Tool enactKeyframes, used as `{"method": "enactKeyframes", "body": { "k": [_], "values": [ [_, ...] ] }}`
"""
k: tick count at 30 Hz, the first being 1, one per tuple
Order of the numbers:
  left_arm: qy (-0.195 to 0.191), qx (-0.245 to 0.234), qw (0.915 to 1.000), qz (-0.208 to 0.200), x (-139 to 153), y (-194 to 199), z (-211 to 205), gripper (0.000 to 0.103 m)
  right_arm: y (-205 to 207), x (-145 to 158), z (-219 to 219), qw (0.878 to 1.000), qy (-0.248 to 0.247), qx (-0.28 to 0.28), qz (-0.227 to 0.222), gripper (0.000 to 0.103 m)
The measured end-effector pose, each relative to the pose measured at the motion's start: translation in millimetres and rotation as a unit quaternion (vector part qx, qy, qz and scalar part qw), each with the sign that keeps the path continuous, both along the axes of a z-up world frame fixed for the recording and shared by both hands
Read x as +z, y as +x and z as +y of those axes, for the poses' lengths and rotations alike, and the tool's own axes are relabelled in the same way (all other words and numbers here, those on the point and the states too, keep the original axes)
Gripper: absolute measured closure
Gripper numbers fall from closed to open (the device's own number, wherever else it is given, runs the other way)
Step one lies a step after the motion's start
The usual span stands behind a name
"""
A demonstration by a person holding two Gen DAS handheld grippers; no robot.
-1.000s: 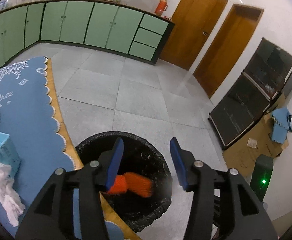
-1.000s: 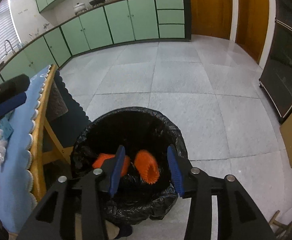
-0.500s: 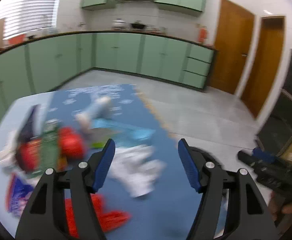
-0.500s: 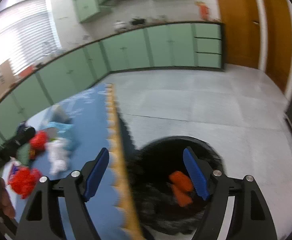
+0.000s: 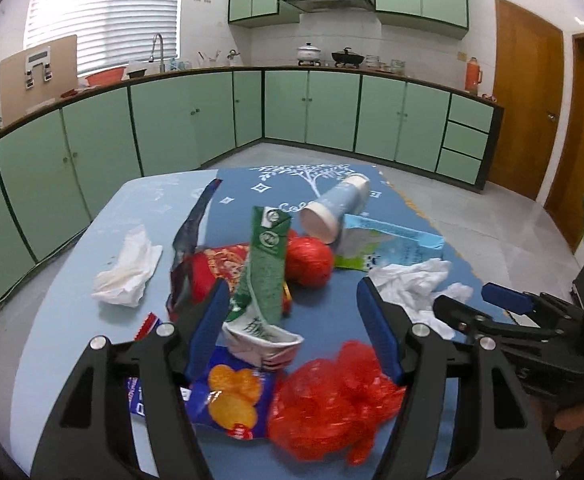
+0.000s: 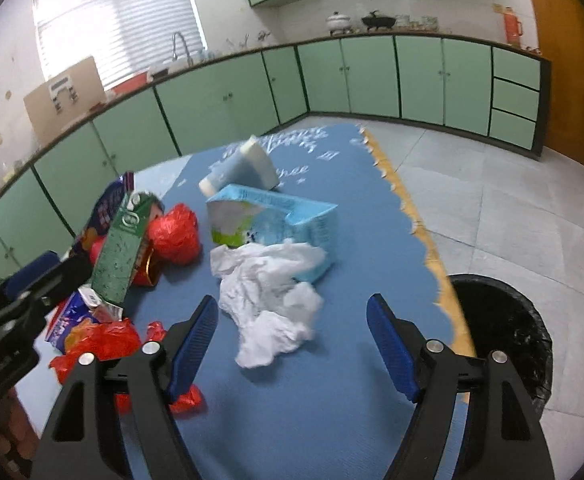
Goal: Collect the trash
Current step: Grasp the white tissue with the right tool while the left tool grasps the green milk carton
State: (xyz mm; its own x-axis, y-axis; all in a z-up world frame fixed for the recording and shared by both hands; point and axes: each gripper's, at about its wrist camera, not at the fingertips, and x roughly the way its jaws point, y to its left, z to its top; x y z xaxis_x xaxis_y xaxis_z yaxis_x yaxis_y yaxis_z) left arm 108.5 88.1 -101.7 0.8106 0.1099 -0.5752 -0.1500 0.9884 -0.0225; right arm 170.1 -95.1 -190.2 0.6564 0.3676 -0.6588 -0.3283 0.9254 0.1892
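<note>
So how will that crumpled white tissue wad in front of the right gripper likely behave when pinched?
The white tissue wad looks loosely crumpled, so it will probably squash flat between the fingers. It seems very light and floppy; loose ends may dangle. It lies flat on the blue table mat, so rolling seems unlikely.

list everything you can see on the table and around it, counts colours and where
table mat: 1, blue with white tree print, covering the table
crumpled tissue: 1, white, middle of mat, ahead of the right gripper
second tissue: 1, white, left edge of table
milk carton: 1, light blue, lying behind the crumpled tissue
paper cup: 1, blue and white, tipped over at the far end
green carton: 1, green and white, leaning on the pile
red bags: several, red, near and mid pile
chip packet: 1, blue with orange chips, nearest left
bin: 1, black liner, on the floor right of the table
cabinets: many, green, along the walls
left gripper: black with blue pads, open, empty
right gripper: same, open, empty
</note>
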Motion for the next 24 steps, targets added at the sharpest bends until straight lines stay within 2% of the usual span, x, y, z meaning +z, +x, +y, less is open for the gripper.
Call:
{"method": "enactKeyframes", "body": {
  "k": [5, 6, 9, 11, 13, 16, 19, 24],
  "values": [
    [0.001, 0.007, 1.0000, 0.004, -10, -6, 11, 0.039, 18, -11, 15, 1.000, -0.014, -0.002, 0.022, 0.028],
    [-0.001, 0.009, 1.0000, 0.004, -12, -7, 13, 0.038, 19, -13, 17, 0.999, -0.018, -0.001, 0.026, 0.031],
    [-0.004, 0.012, 0.9999, 0.005, -15, -6, 14, 0.038, 24, -21, 23, 0.999, -0.026, 0.006, 0.043, 0.047],
    [-0.004, 0.013, 0.9999, 0.006, -17, -5, 16, 0.038, 21, -23, 27, 0.999, -0.043, 0.005, 0.033, 0.056],
    [-0.007, 0.015, 0.9998, 0.008, -19, -4, 19, 0.038, 19, -24, 31, 0.998, -0.054, 0.014, 0.028, 0.073],
    [-0.011, 0.019, 0.9997, 0.012, -23, -1, 22, 0.038, 17, -25, 33, 0.998, -0.055, 0.025, 0.025, 0.086],
    [-0.009, 0.021, 0.9997, 0.013, -25, 2, 23, 0.037, 13, -25, 33, 0.998, -0.051, 0.031, 0.025, 0.092],
    [-0.007, 0.018, 0.9995, 0.023, -32, 14, 23, 0.036, 4, -11, 22, 0.999, -0.031, 0.027, 0.011, 0.093]
  ]
}}
